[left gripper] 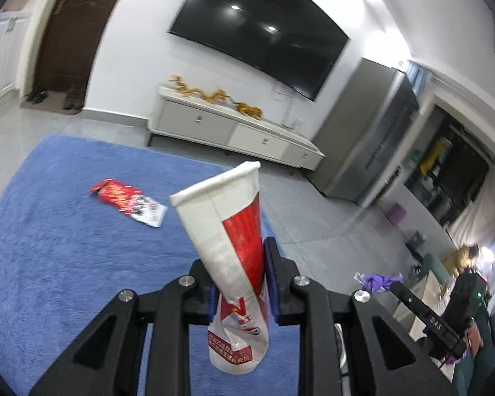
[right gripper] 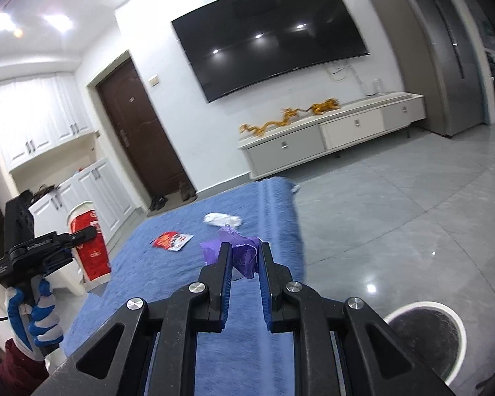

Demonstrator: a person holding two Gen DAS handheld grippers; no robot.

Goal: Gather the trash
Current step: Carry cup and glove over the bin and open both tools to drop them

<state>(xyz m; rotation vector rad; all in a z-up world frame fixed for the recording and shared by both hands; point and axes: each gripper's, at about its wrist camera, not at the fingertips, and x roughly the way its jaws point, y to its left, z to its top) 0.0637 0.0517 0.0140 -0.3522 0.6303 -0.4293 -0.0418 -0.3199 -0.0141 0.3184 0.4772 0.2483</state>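
My left gripper [left gripper: 239,277] is shut on a crushed red and white paper cup [left gripper: 229,231] and holds it up above the blue rug [left gripper: 49,247]. It also shows from outside in the right wrist view [right gripper: 82,236], with the cup [right gripper: 90,247] in it. My right gripper [right gripper: 242,254] is shut on a crumpled purple wrapper [right gripper: 239,252], which also shows in the left wrist view [left gripper: 378,280]. A red and white snack wrapper [left gripper: 128,201] lies on the rug and appears in the right wrist view [right gripper: 172,241]. A white crumpled tissue [right gripper: 221,219] lies further out.
A round white-rimmed bin [right gripper: 424,336] stands on the grey tile floor at lower right. A low white TV cabinet [right gripper: 333,132] and a wall TV [right gripper: 267,33] are ahead. A brown door [right gripper: 142,135] and white cupboards [right gripper: 43,125] are at left.
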